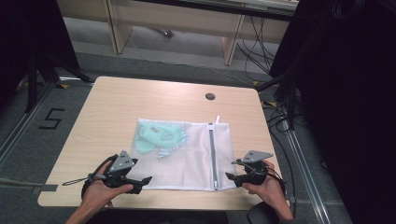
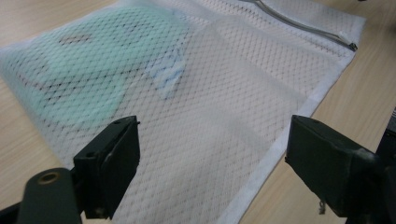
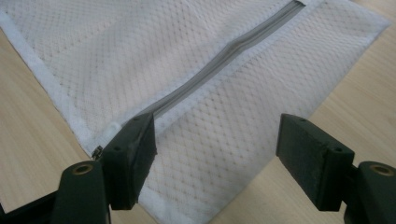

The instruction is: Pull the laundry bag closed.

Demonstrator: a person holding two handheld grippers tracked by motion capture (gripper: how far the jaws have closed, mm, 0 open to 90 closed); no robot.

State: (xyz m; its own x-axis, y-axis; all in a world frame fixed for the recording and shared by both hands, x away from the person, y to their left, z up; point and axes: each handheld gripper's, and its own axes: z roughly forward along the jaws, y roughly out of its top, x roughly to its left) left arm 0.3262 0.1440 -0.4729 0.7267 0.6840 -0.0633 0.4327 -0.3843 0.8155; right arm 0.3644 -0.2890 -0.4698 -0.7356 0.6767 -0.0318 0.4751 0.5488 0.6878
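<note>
left tongs (image 2: pixel 212 154) spread wide, right tongs (image 3: pixel 217 149) spread wide, both empty above mesh bag (image 1: pixel 187 154)

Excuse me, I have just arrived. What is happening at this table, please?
A person sits at a wooden table and holds a two-jaw gripper in each hand. A white mesh laundry bag lies flat on it, with a pale green garment inside and a grey zipper along the right part. The left gripper is open at the bag's near left corner, and the right gripper is open at the near end of the zipper. Neither is gripping the bag.
</note>
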